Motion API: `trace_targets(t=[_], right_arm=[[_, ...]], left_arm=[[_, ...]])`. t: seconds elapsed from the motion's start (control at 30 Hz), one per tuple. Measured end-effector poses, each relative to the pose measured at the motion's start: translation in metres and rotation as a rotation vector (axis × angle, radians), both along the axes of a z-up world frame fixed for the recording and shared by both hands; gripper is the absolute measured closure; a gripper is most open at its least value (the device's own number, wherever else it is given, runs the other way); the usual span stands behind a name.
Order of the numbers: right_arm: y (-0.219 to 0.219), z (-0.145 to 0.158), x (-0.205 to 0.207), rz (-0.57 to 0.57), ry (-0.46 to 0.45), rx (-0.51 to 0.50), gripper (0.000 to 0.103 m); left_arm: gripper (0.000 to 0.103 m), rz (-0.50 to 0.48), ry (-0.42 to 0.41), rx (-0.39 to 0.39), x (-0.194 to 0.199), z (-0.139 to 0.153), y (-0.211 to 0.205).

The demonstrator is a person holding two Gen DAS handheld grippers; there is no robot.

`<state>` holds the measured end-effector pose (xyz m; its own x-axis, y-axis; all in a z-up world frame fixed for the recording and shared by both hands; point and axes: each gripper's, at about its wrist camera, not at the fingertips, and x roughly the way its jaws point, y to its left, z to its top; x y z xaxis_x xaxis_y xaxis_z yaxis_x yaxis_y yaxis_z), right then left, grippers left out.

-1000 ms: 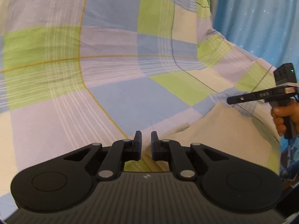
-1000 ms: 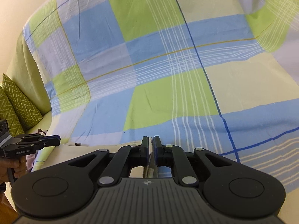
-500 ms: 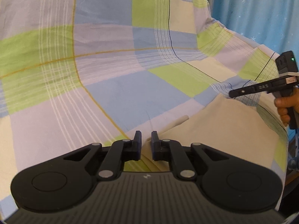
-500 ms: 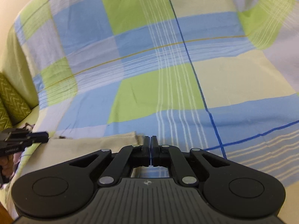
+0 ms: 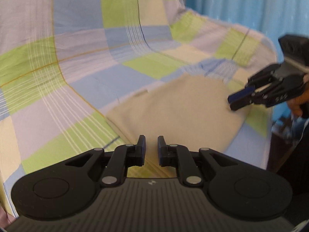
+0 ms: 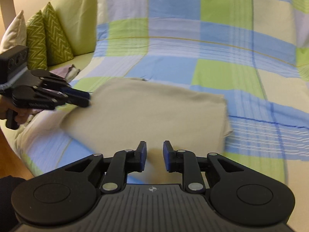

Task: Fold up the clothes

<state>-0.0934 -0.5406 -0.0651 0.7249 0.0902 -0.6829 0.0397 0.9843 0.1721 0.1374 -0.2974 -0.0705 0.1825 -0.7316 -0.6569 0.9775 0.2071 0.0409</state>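
Observation:
A beige folded cloth (image 5: 173,108) (image 6: 150,112) lies flat on the checked sheet (image 5: 81,81) (image 6: 212,44) that covers the sofa. My left gripper (image 5: 151,150) hovers over the cloth's near edge, its fingers a little apart with nothing clamped between the pads. In the right wrist view the left gripper (image 6: 85,98) points at the cloth's left edge. My right gripper (image 6: 154,154) stands open just above the cloth's front edge and grips nothing. From the left wrist it shows as the right gripper (image 5: 237,100) by the cloth's right corner, blurred.
Two green zigzag cushions (image 6: 44,38) and a pale cushion (image 6: 13,32) lean on the sofa back at the left. A small lilac cloth (image 6: 67,70) lies near them. A blue curtain (image 5: 251,3) hangs behind the sofa's right end. Wooden floor (image 6: 11,150) shows beyond the sofa edge.
The beige cloth, held up by both grippers before, now lies flat on the sheet. The right gripper has gone from shut to open, and the left fingers have widened slightly. Both grippers have turned inward.

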Motion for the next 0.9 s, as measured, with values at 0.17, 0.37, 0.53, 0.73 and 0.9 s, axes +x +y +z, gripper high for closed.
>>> trace_targets(t=[0.17,0.37,0.53,0.73,0.9], right_arm=[[0.005,-0.005,-0.002,-0.05,-0.001,-0.062,0.08],[-0.003,0.006,0.0,-0.095,-0.087,-0.014,0.07],[-0.003,-0.004,0.023,-0.075,-0.013,-0.039,0.07],[-0.011,-0.005,0.022,-0.154,0.001,-0.096,0.07],[-0.009,0.002,0.017,-0.173,-0.058,-0.112,0.069]], left_arm=[[0.087,0.005,-0.011,0.016,0.003,-0.002,0.0],[0.087,0.017,-0.059,0.058,-0.004,-0.002,-0.01],[0.087,0.029,-0.074,0.08,-0.008,0.0,-0.013],[0.087,0.03,-0.076,0.077,-0.009,0.0,-0.014],[0.087,0.023,-0.123,0.02,-0.014,0.012,-0.006]])
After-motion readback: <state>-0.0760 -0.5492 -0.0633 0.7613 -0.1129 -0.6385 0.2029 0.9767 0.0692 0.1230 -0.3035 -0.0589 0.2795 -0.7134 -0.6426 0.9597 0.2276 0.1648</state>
